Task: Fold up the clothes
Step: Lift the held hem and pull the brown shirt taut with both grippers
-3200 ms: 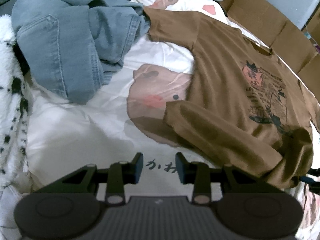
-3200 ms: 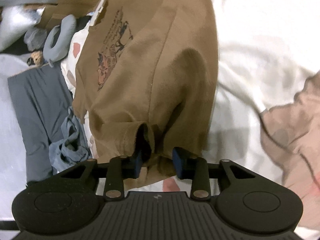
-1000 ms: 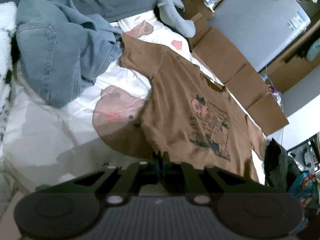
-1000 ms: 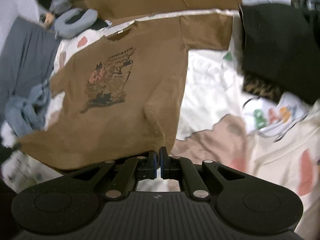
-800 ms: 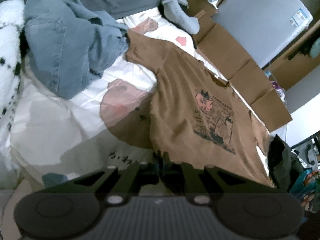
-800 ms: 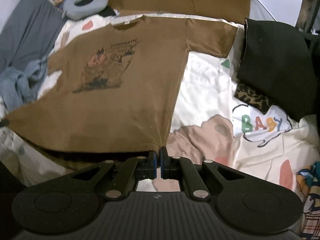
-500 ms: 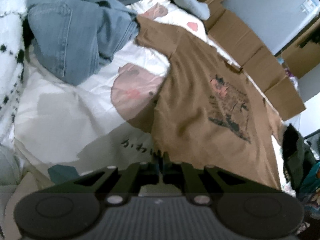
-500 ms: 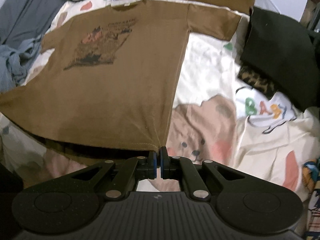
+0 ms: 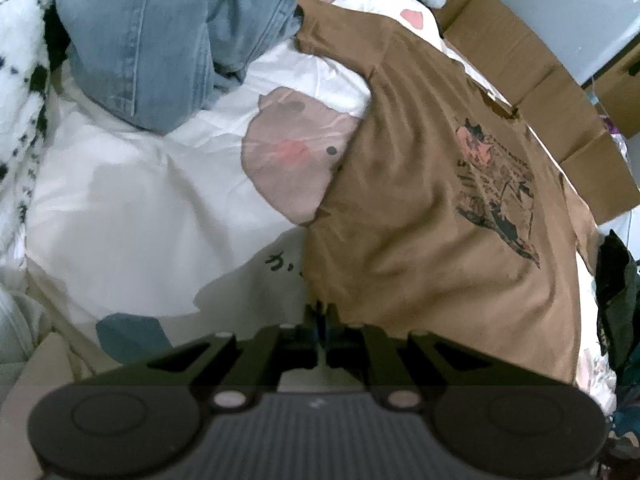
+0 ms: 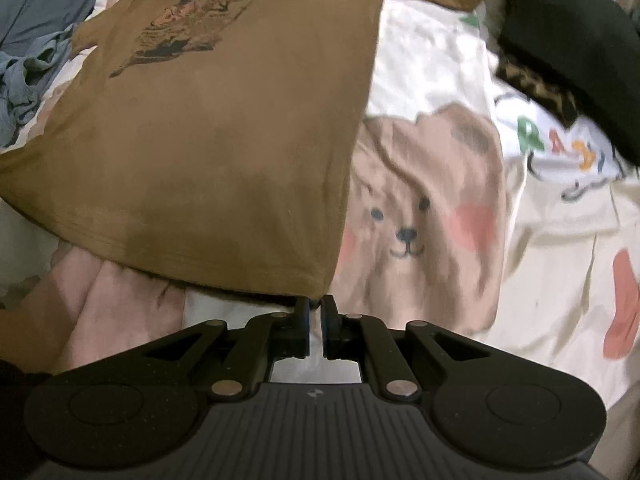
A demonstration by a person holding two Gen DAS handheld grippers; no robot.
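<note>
On the bedsheet (image 9: pixel 132 200), brown T-shirt (image 9: pixel 420 220) lies spread flat.

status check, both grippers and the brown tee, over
Left gripper shut on brown tee hem corner. Right gripper opening at the other corner. Tee spread print-up. Jeans beside its sleeve.

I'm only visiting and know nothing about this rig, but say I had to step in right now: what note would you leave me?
Left tool: shut on the hem corner of the brown T-shirt.
Right tool: jaws opening a crack at the other hem corner, which sits right at the tips.
Things: the shirt lies spread print-up on the bear-print bedsheet. Jeans lie heaped beyond its sleeve, dark clothes on the far side.
Done: shirt laid out nearly flat.
Left: let go of the hem, then fold sleeves and body; other garments not yet folded.
</note>
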